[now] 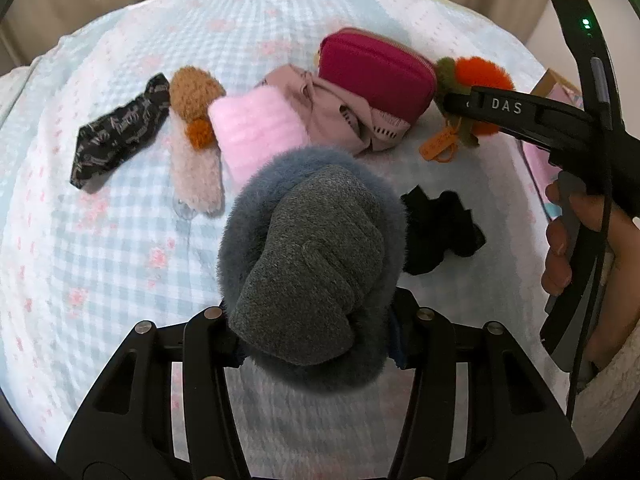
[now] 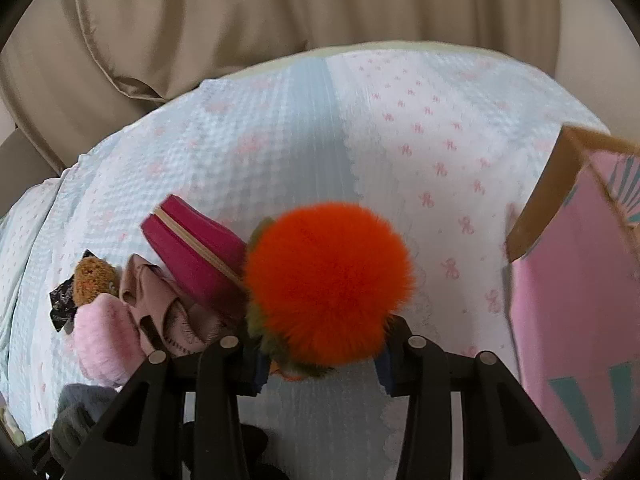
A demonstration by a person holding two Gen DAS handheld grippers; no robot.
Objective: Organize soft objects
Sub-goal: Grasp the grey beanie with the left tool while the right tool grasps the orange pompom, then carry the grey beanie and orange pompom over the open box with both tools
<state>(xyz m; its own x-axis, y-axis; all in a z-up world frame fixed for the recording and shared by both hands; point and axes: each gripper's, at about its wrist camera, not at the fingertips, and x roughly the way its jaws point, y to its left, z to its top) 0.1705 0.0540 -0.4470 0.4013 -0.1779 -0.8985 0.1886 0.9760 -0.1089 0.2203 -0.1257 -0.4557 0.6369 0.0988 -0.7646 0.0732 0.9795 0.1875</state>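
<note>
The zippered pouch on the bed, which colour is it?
The zippered pouch is magenta, with a tan zipper; clearest in the left wrist view.

Both wrist cams are looking steeply down at the bedspread, close up. Both are sharing the magenta pouch and the pink fluffy item.

a pale blue checked bedspread lies before beige curtains in soft light.
</note>
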